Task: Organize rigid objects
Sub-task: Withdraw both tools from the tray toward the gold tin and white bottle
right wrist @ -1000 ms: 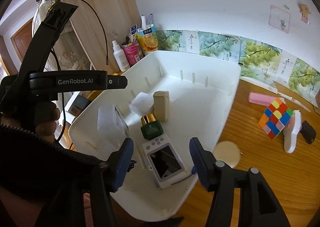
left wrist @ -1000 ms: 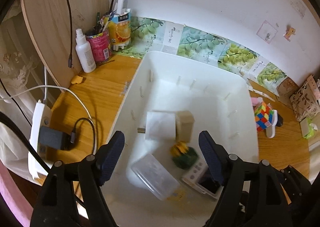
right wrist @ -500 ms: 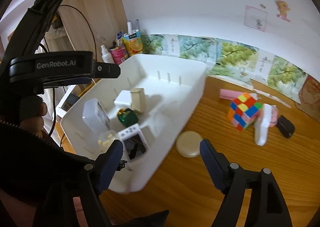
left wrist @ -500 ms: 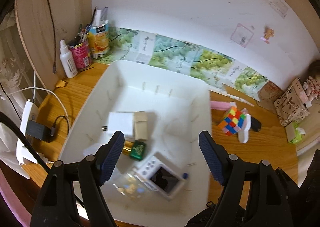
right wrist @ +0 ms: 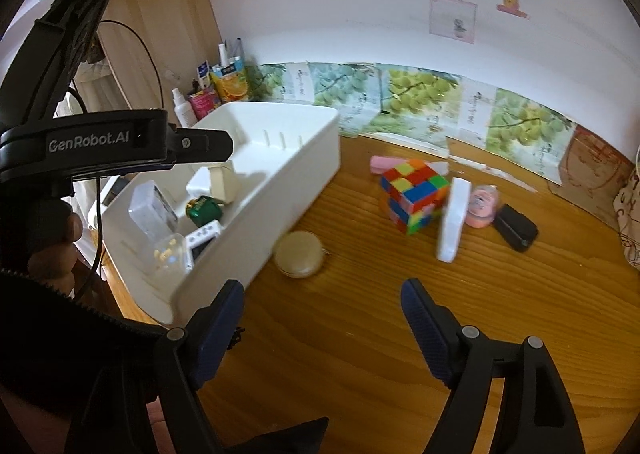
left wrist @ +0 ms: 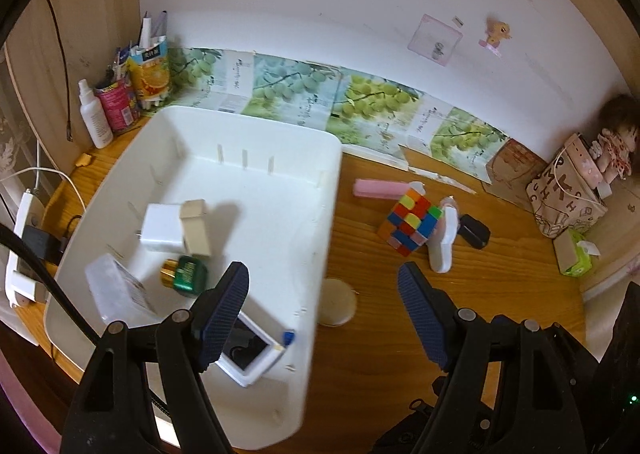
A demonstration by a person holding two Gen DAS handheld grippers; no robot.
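A white bin (left wrist: 276, 190) sits at the left of the wooden desk and holds a white charger (left wrist: 160, 228), a beige box (left wrist: 196, 228), a green jar (left wrist: 186, 272), a clear case (left wrist: 114, 294) and a white device (left wrist: 248, 354). On the desk lie a round beige compact (left wrist: 336, 302), a colour cube (left wrist: 412, 222), a white bar (left wrist: 442, 242), a pink bar (left wrist: 380, 188) and a black case (left wrist: 474, 232). My left gripper (left wrist: 324, 314) is open and empty above the bin's right wall. My right gripper (right wrist: 320, 326) is open and empty over the desk, with the compact (right wrist: 298, 254) and cube (right wrist: 412, 194) ahead.
A spray bottle (left wrist: 94, 118), a pink can (left wrist: 118, 106) and a juice carton of pens (left wrist: 150, 72) stand at the back left. A power strip (left wrist: 24, 238) lies left of the bin. A paper bag (left wrist: 564, 190) and a doll (left wrist: 612, 142) stand at the far right.
Both grippers have swung right and pulled back from over the bin towards the desk. The cube and compact now show in both views. Both stay open and empty.
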